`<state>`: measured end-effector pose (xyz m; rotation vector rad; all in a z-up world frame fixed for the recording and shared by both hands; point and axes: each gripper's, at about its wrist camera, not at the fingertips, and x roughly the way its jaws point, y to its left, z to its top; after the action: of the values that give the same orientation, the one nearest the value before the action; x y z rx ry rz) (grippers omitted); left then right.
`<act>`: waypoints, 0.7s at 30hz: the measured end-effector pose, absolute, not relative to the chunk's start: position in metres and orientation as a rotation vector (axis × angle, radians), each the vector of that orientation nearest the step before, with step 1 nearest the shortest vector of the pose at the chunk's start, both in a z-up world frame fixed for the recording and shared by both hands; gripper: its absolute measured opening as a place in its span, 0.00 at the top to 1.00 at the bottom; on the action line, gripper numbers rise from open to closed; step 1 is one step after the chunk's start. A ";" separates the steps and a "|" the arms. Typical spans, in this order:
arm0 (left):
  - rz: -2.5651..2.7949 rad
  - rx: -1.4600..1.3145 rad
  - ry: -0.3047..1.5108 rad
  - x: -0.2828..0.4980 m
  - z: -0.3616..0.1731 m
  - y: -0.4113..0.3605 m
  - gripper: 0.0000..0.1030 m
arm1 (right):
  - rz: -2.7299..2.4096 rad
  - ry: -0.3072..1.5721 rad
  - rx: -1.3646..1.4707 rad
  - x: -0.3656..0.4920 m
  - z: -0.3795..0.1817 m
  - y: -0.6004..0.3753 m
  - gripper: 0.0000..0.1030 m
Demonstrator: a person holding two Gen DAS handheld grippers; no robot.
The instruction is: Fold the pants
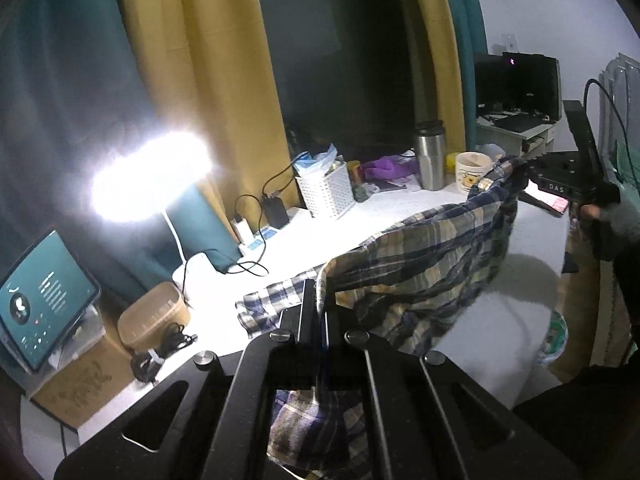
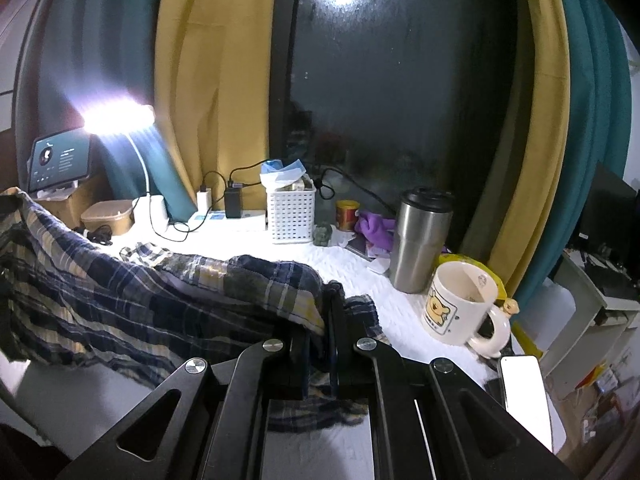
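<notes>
Pants [image 1: 420,264] clamped in both jaws — over white table [image 2: 360,272], curtained window [image 2: 380,100] behind.

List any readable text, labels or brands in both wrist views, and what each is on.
"DAS": on the black body of the right claw, seen from the left wrist view.
Tablet screen: lines of text, too small to read.
Mug: print under the bear picture, blurred, unreadable.
Red-and-yellow can: label too blurred to read.
Power strip: markings unreadable.
Nothing readable on the steel tumbler or the plaid pants.
</notes>
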<state>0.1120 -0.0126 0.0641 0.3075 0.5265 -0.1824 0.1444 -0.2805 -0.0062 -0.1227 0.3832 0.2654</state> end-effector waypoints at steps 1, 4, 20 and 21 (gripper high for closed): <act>-0.183 0.305 0.526 0.119 0.064 -0.010 1.00 | 0.263 0.390 -0.117 0.150 -0.007 -0.279 0.94; -0.195 0.293 0.531 0.139 0.061 -0.003 1.00 | 0.253 0.417 -0.099 0.168 -0.010 -0.277 0.94; -0.222 0.274 0.603 0.238 0.026 0.033 1.00 | 0.207 0.517 -0.078 0.249 -0.037 -0.255 0.94; -0.224 0.272 0.610 0.243 0.023 0.034 1.00 | 0.209 0.525 -0.077 0.256 -0.040 -0.253 0.94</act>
<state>0.2431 0.0344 0.0227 0.2721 0.6096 -0.2241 0.2559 -0.2529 -0.0403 -0.0769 0.5253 0.2086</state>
